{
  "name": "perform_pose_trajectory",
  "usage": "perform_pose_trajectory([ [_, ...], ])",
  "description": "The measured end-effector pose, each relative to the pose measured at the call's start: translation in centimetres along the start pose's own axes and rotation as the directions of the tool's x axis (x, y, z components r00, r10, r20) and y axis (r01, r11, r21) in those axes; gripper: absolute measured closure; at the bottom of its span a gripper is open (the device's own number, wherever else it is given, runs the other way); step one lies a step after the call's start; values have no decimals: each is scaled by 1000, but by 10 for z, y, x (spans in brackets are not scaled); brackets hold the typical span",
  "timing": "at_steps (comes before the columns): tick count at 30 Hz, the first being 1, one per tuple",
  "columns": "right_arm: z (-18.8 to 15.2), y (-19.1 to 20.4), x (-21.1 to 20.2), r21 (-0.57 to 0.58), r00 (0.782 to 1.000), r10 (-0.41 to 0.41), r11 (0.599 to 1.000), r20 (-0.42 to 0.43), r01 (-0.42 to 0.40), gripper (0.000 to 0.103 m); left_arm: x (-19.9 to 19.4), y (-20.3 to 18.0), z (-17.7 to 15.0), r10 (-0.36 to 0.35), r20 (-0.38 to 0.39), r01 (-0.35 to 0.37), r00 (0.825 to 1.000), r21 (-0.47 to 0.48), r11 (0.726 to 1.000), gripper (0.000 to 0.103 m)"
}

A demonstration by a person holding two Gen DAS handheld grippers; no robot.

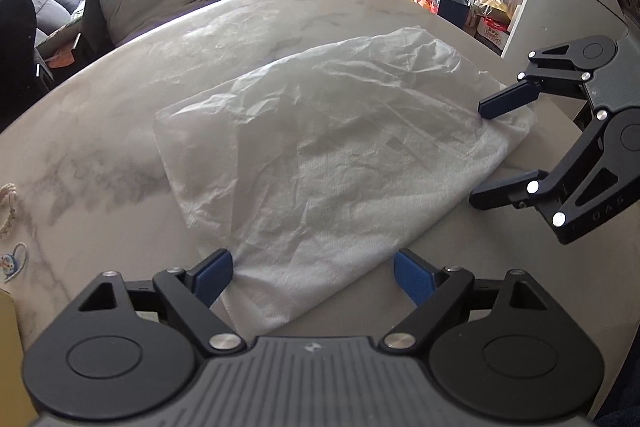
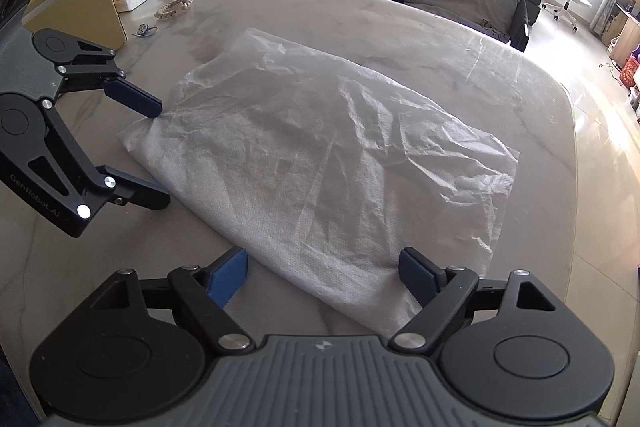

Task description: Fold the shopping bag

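marble table (image 1: 100, 131): both jaws spread wide astride shopping bag (image 1: 336, 155) corners.

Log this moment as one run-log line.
bag: flat on table, creased | left gripper: open, straddling near corner | right gripper: open, straddling other near corner | fold: not begun

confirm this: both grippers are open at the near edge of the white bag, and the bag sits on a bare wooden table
Not quite. The table is pale marble-patterned, not wooden, as the right wrist view shows. The rest holds: left gripper and right gripper are open at the white bag's near edge.
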State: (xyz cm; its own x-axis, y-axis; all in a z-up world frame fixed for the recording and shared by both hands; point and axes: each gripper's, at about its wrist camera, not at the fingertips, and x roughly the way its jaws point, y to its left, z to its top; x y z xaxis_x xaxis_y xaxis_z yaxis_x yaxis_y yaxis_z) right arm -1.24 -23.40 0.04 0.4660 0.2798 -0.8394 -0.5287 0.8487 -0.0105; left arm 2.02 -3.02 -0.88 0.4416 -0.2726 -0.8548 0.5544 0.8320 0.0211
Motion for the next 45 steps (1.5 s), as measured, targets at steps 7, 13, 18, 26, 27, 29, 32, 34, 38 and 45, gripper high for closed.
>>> perform_pose_trajectory([
  [7, 0, -1, 1, -8, 1000, 3, 1000, -4, -3, 16, -8, 10, -10, 17, -29, -18, 999, -24, 1000, 14],
  [13, 1, -1, 1, -10, 1000, 4, 1000, -6, -5, 16, -29, 4, 1, 2, 58, -4, 998, 28, 1000, 17],
  [18, -1, -1, 0, -14, 1000, 5, 1000, 1, -5, 16, -11, -11, 28, 67, 77, -69, 995, 17, 997, 20],
  [26, -5, -1, 0, -20, 1000, 8, 1000, 23, -8, 16, 8, -36, 23, 89, 62, -97, 994, 134, 986, 20],
  [27, -5, -1, 0, -21, 1000, 8, 1000, 26, -8, 15, 8, -31, 22, 82, 53, -88, 995, 107, 990, 20],
  [29, -6, -1, 0, -23, 999, 10, 1000, 30, -9, 15, 8, -23, 17, 76, 46, -79, 996, 71, 994, 18],
  [32, -7, -3, -1, -32, 999, 17, 999, 33, -15, 14, 5, -13, 9, 71, 42, -73, 997, 37, 997, 16],
  [34, -8, -3, -1, -37, 999, 20, 999, 32, -19, 11, 4, -8, 4, 71, 41, -72, 997, 22, 997, 13],
  [38, -6, -4, 0, -42, 999, 24, 999, 26, -23, 10, 1, 3, -2, 75, 35, -74, 997, -17, 997, 10],
  [45, 10, -3, -6, -33, 999, 53, 998, 4, -53, 29, -1, 6, -3, 98, 25, -97, 995, -17, 995, 10],
])
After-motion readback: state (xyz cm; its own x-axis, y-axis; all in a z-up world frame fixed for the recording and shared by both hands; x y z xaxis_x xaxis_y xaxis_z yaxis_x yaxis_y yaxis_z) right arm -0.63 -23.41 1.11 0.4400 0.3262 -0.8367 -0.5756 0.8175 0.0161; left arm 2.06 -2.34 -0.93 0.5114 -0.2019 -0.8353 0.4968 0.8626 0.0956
